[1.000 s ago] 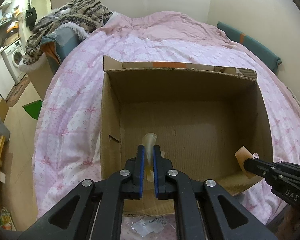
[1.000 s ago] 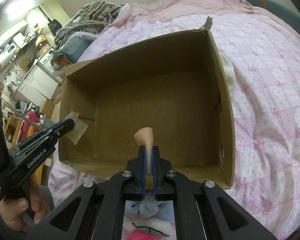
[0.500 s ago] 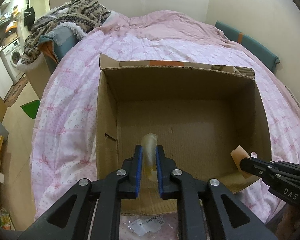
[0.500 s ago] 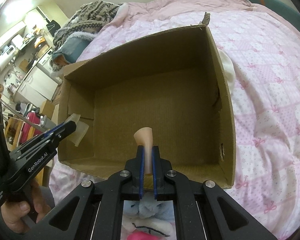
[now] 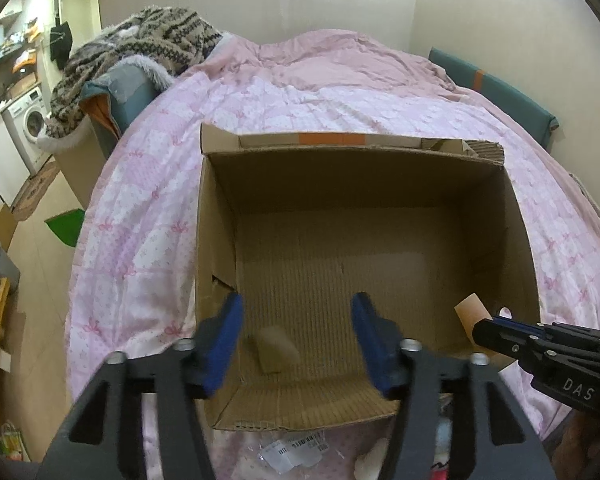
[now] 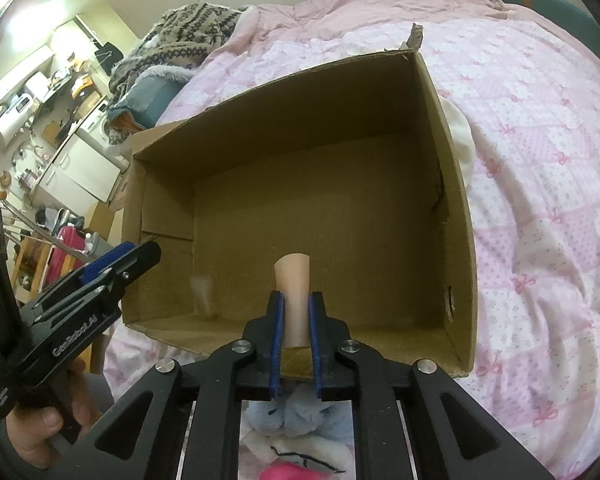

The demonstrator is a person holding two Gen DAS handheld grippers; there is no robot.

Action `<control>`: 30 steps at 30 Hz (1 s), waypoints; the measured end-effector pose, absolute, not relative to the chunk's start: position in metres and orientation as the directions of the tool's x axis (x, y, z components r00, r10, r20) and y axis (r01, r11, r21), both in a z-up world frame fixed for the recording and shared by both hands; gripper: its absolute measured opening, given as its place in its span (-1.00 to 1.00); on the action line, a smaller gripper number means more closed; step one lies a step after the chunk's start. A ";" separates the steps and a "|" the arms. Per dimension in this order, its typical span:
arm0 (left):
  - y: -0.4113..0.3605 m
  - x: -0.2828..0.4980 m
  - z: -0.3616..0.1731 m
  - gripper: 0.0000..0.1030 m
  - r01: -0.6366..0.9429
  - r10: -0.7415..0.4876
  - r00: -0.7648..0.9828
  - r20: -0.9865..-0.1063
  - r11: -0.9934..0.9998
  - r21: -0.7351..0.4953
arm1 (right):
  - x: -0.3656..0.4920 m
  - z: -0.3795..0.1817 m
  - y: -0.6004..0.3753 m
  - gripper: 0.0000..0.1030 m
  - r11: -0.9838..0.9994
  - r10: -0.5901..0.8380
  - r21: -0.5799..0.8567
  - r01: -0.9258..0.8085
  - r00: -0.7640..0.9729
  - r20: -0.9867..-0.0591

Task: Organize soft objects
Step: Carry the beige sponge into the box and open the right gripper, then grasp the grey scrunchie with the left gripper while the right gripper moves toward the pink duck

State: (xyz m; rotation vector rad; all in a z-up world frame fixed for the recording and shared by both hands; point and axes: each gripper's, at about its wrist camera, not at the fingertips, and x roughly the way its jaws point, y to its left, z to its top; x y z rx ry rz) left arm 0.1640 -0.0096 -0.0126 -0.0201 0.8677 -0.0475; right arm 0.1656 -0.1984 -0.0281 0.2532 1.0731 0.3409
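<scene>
An open cardboard box [image 5: 220, 208] stands on the pink bed; it also shows in the right wrist view [image 6: 452, 160]. My left gripper [image 5: 296, 340] is open over the box's near left corner. A pale soft piece [image 5: 274, 350] is inside the box below it, blurred in the right wrist view [image 6: 202, 292]. My right gripper [image 6: 294, 320] is shut on a beige soft piece [image 6: 294, 292] over the box's near edge. That gripper shows at the right of the left wrist view [image 5: 496, 332], with the beige piece [image 5: 470, 314] sticking out.
Plush toys [image 6: 296, 440] lie below the right gripper in front of the box. A plastic wrapper [image 5: 292, 454] lies on the quilt near the box. A patterned blanket [image 5: 140, 56] is piled at the bed's left. The floor and a washing machine [image 5: 28, 124] are at left.
My left gripper has opened and let go of the pale soft piece, which has dropped into the box. The right gripper stays shut on its beige piece, nearly still.
</scene>
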 end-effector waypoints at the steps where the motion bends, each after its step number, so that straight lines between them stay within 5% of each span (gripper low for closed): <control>1: -0.010 0.163 -0.011 0.15 0.036 -0.049 0.650 -0.758 0.999 -0.033 | 0.165 -0.027 -0.198 -0.66 0.918 0.395 0.367 -0.150 0.435 -0.809; 6: -0.011 0.160 -0.006 0.20 0.039 -0.042 0.663 -0.747 0.999 -0.022 | 0.164 -0.021 -0.199 -0.44 0.915 0.400 0.374 -0.152 0.458 -0.794; 7: -0.010 0.159 -0.005 0.20 0.041 -0.047 0.667 -0.743 0.999 -0.025 | 0.163 -0.019 -0.199 -0.22 0.917 0.397 0.369 -0.155 0.469 -0.789; 9: -0.009 0.158 -0.003 0.20 0.036 -0.039 0.671 -0.740 0.999 -0.020 | 0.160 -0.012 -0.200 0.63 0.927 0.371 0.343 -0.153 0.510 -0.776; 30: 0.009 0.122 0.029 0.41 -0.033 0.005 0.697 -0.717 0.999 -0.025 | 0.120 0.021 -0.207 0.67 0.969 0.246 0.207 -0.138 0.654 -0.716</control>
